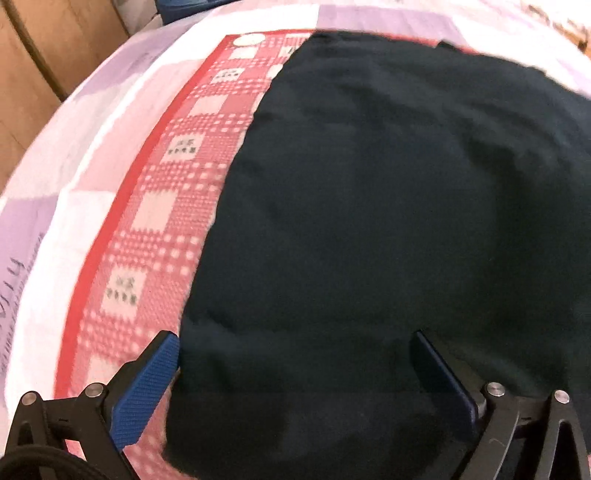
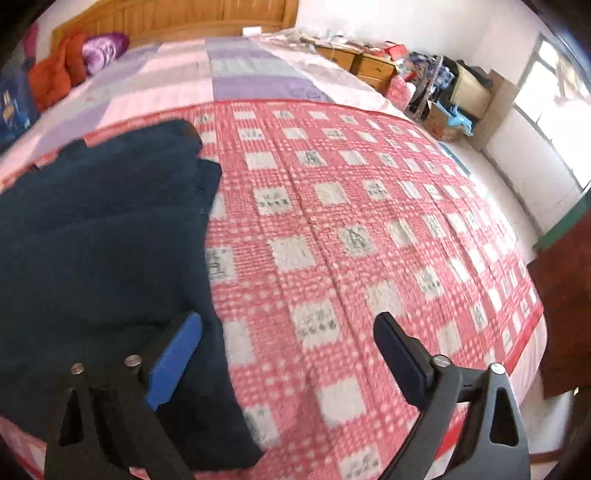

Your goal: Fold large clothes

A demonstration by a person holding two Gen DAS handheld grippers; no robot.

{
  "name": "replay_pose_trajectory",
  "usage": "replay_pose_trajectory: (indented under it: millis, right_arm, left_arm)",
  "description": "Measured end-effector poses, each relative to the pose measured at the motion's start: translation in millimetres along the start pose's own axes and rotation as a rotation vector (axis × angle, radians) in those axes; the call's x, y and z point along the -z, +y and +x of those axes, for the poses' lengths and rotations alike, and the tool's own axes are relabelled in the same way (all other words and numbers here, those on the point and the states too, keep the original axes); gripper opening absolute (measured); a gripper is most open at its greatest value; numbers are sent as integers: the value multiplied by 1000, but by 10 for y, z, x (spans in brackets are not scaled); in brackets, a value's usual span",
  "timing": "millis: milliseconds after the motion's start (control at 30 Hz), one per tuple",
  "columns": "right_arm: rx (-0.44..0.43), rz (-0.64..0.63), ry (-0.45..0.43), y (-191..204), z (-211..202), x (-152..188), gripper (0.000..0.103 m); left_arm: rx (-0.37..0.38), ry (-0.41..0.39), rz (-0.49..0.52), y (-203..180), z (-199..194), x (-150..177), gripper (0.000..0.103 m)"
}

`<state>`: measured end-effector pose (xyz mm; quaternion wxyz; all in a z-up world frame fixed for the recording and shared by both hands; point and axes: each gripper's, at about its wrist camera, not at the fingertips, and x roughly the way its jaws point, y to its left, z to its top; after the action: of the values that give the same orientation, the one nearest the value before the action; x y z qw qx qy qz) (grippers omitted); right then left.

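With both my left gripper point(image 1: 295, 365) and right gripper point(image 2: 288, 350) spread and empty above the dark navy fabric garment point(image 1: 388, 221) lying on the red-checked quilt point(image 2: 351, 221), I should pinch matching edges squarely before folding.

Wooden headboard point(image 2: 173, 18), white wall point(image 2: 424, 22), cluttered wooden dresser point(image 2: 365, 62), bright window point(image 2: 554, 85) at right.

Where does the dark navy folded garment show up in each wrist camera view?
Left wrist: the dark navy folded garment fills the centre and right, reaching under the open left gripper.
Right wrist: it lies at the left, beside the open right gripper.
Shared landmark: the red-and-white checked blanket beneath it.
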<state>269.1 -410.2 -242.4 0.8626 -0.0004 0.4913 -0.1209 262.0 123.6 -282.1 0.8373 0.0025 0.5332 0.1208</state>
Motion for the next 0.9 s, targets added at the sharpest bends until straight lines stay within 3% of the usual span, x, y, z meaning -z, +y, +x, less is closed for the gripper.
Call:
replay_pose_trajectory:
  millis: [133,233,300,400,500,567,633,733,900]
  right_arm:
    - [-160,-177,-69,833,-431,436,94]
    - [-269,-287,-35,1471,-500,713,94]
    - [-213,-346,-33,1616,-447,828,94]
    - [-85,-204,40,1145,-129,787,94]
    - [55,42,121,301,133,728,94]
    - [152,83,111,-6,57,706,94]
    - [161,38,77,30,-63,689,92]
    - [73,-86,5,515,-247,620,92]
    - [-204,-239,-66,1833,-310,240,92]
  left_arm:
    - [61,-54,46,-289,-290,228,102]
    - [118,-43,108,-594,-345,427,102]
    - [114,-23,149,-682,-293,526,102]
    - [79,-10,112,-495,-208,593,102]
    - [11,33,-23,40,-27,606,102]
    - [-26,50,-96,350,28,622,102]
    - [-49,53,-129,519,29,609,102]
    - [-26,16,-138,535,-91,483,102]
    - [172,-64,5,-274,-201,-79,102]
